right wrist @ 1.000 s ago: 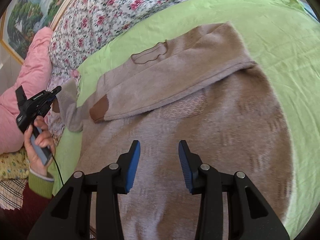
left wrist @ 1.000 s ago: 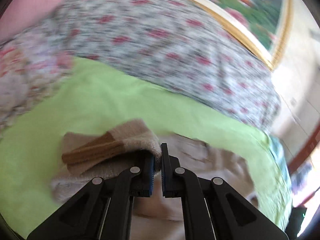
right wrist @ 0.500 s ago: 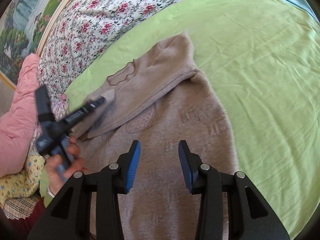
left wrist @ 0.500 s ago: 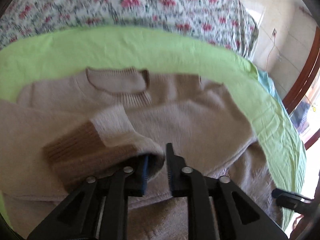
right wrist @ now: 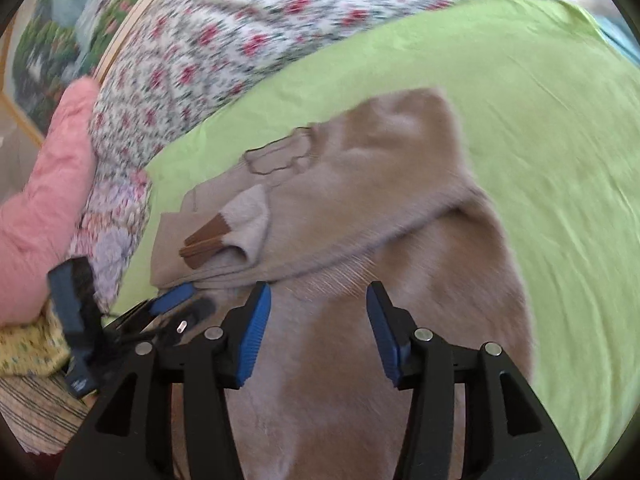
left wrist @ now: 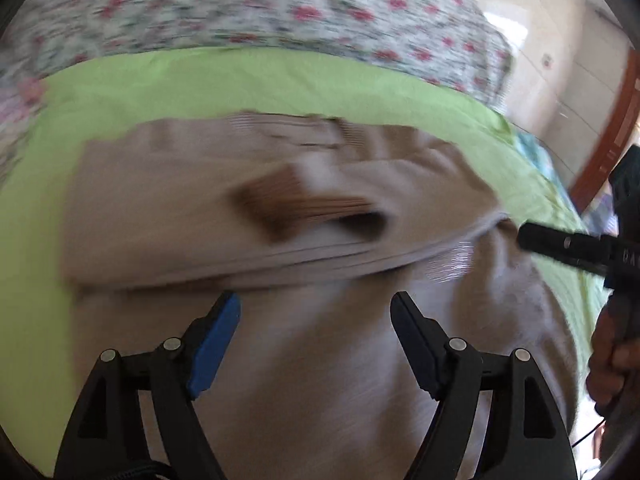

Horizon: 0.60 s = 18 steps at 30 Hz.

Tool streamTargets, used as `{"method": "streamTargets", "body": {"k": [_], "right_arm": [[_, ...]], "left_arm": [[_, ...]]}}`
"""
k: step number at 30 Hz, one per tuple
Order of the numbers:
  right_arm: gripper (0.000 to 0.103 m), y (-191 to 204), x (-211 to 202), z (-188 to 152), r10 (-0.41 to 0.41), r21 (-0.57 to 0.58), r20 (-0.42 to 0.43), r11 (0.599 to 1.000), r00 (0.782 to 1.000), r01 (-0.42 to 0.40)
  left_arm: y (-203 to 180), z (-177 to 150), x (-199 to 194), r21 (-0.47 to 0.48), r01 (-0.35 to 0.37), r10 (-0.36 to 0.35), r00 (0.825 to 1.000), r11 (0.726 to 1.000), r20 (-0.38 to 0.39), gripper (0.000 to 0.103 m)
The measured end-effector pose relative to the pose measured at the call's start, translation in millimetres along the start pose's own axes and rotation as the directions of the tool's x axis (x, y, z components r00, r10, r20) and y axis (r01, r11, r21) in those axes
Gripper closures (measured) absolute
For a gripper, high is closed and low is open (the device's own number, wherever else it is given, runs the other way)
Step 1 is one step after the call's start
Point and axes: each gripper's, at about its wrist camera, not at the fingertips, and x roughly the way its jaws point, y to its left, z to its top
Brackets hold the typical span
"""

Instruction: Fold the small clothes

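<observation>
A beige knitted sweater [left wrist: 320,360] [right wrist: 360,380] lies flat on a lime-green sheet [left wrist: 240,76] [right wrist: 540,140]. One sleeve lies folded across its chest, the brown cuff [left wrist: 296,204] [right wrist: 204,240] resting on top. My left gripper [left wrist: 316,308] hovers over the sweater's body just below the folded sleeve, its jaws opening, nothing between them. It shows at the left of the right wrist view as well, the left gripper [right wrist: 180,300] beside the sleeve. My right gripper [right wrist: 318,292] hangs over the sweater's body, jaws opening and empty; one of its fingers [left wrist: 560,244] pokes in at the right of the left wrist view.
A floral quilt [left wrist: 280,4] [right wrist: 240,40] is heaped behind the green sheet. A pink padded cover [right wrist: 48,184] lies at the left, with a framed picture [right wrist: 60,32] on the wall behind. A wooden door frame [left wrist: 604,132] stands at the right. A hand [left wrist: 608,356] grips the right tool.
The left gripper carried the sleeve cuff across the sweater's chest, let it go and opened wide; the cuff now lies on the chest. The right gripper's jaws spread wider.
</observation>
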Motion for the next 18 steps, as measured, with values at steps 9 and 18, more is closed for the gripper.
{"method": "streamTargets", "body": {"k": [9,18], "right_arm": [[0.046,97,73,16,-0.103,-0.461,0.019,0.882,0.994,0.1],[0.059,122,134,12,-0.199,-0.634,0.059,0.75,0.978,0.191]], "left_arm": [[121,-11,-6,-0.215,-0.302,0.296,0.953,0.929,-0.057,0.025],[136,5,16,-0.29,-0.387,0.377,0.922,0.875,-0.092,0.025]]}}
